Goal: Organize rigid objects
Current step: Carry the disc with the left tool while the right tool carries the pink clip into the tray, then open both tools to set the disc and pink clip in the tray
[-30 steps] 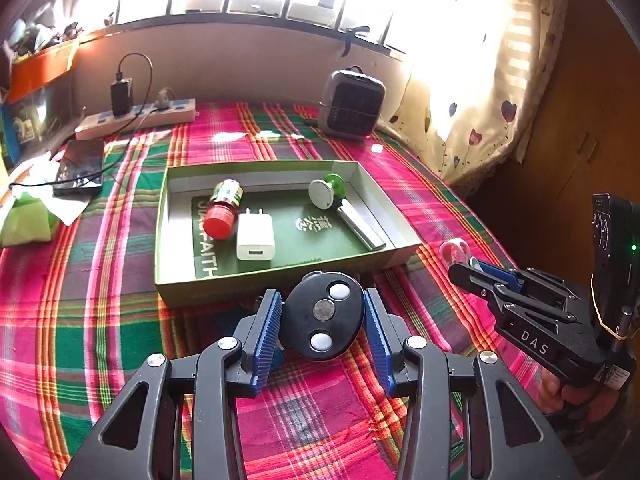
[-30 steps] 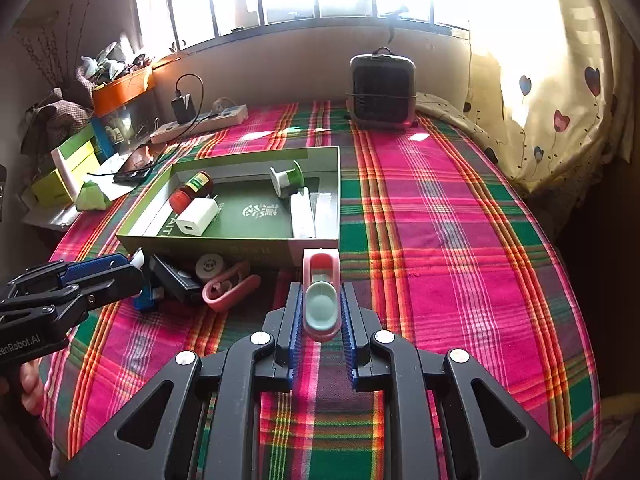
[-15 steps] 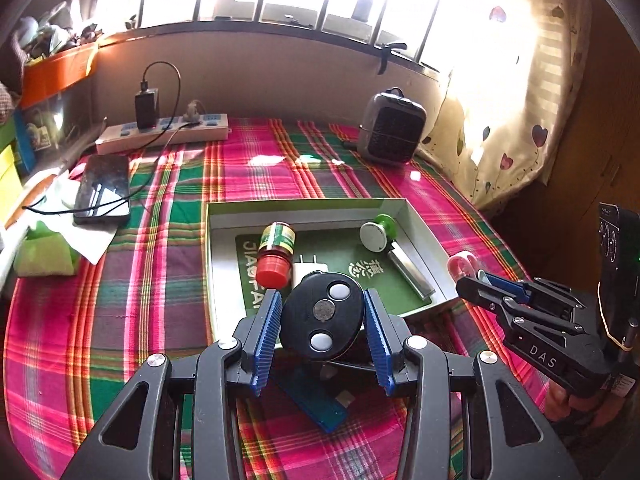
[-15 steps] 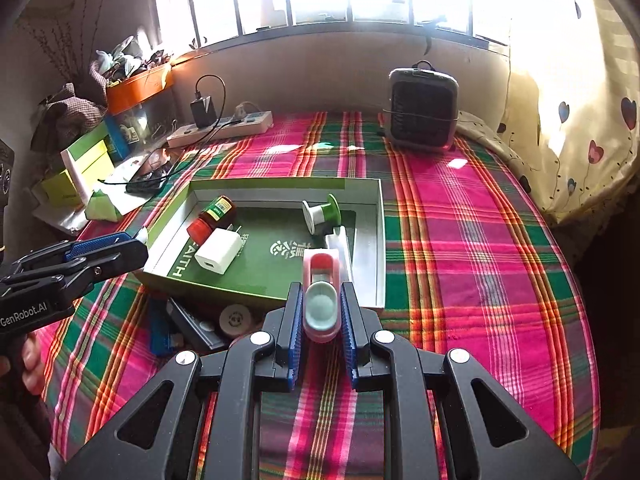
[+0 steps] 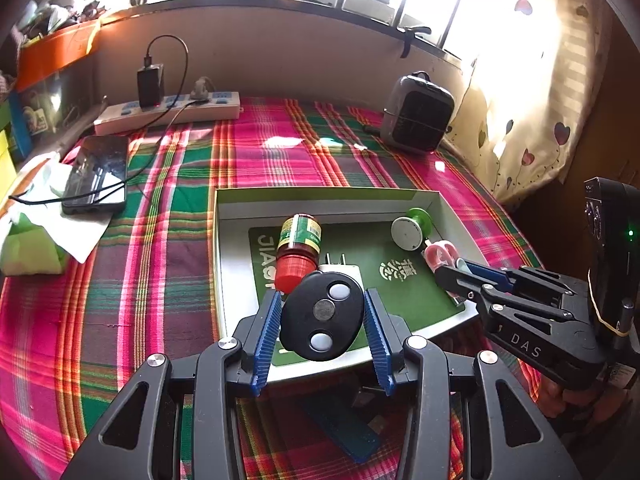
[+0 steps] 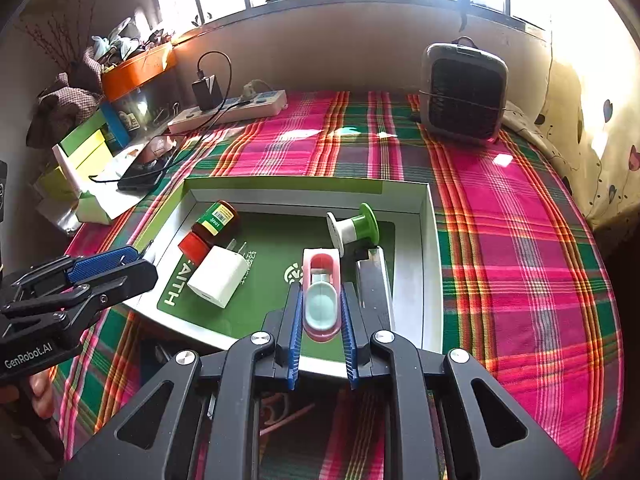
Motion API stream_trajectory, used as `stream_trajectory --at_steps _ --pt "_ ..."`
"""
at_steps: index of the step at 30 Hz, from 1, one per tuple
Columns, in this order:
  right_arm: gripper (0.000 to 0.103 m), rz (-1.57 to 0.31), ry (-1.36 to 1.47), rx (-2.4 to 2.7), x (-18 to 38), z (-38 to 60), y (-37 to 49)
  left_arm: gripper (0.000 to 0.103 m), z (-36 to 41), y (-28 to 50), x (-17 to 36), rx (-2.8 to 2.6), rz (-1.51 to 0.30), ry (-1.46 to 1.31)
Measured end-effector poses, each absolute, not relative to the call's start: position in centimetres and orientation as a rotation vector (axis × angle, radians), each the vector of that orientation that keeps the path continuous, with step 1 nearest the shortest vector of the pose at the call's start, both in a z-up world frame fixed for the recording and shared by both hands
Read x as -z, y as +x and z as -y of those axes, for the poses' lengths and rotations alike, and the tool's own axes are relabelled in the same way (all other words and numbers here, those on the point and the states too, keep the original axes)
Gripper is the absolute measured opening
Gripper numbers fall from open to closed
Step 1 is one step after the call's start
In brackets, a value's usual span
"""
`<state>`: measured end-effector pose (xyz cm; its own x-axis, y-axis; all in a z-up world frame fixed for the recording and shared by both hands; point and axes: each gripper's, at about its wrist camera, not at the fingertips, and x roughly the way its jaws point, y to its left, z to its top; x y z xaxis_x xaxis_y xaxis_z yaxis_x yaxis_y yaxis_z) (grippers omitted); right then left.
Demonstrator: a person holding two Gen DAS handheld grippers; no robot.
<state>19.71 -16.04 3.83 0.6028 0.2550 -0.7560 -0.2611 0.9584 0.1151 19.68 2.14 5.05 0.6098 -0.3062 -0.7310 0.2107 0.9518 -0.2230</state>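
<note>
A shallow green-lined box (image 5: 224,248) (image 6: 430,248) lies on the plaid cloth. It holds a red-capped bottle (image 5: 298,248) (image 6: 210,228), a white charger (image 6: 218,280), a green spool (image 5: 410,232) (image 6: 354,228) and a silver bar (image 6: 374,280). My left gripper (image 5: 322,318) is shut on a black oval remote (image 5: 322,316), held over the box's near edge. My right gripper (image 6: 320,316) is shut on a pink and pale-blue case (image 6: 320,292), held over the box's near right part; it also shows in the left wrist view (image 5: 452,270).
A blue flat piece (image 5: 344,436) and pink scissors (image 6: 280,416) lie on the cloth in front of the box. A phone (image 5: 98,174), power strip (image 5: 168,114) and small heater (image 5: 418,114) (image 6: 464,88) stand further back. Boxes and tissue sit at the left (image 6: 80,160).
Both grippers have risen and moved forward with their objects, from the cloth in front of the box to above its near part.
</note>
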Motion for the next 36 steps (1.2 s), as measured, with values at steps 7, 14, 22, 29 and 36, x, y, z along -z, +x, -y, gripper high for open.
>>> stream_trajectory --at_steps 7,14,22,29,36 --pt "0.019 -0.908 -0.017 -0.308 -2.6 15.5 20.8 0.041 -1.8 20.2 -4.3 0.296 -0.886 -0.107" --pt "0.019 -0.920 -0.037 -0.297 -1.8 15.3 21.2 0.041 -1.5 20.5 -3.6 0.280 -0.903 -0.080" --pt "0.019 -0.909 -0.092 -0.262 -1.6 15.0 21.2 0.041 -1.2 20.7 -3.3 0.266 -0.911 -0.051" --pt "0.019 -0.907 -0.113 -0.241 -1.3 15.0 21.4 0.041 -1.0 20.9 -2.8 0.267 -0.931 -0.047" --pt "0.019 -0.906 -0.106 -0.233 -1.2 15.3 21.4 0.041 -1.0 21.0 -2.7 0.269 -0.937 -0.049"
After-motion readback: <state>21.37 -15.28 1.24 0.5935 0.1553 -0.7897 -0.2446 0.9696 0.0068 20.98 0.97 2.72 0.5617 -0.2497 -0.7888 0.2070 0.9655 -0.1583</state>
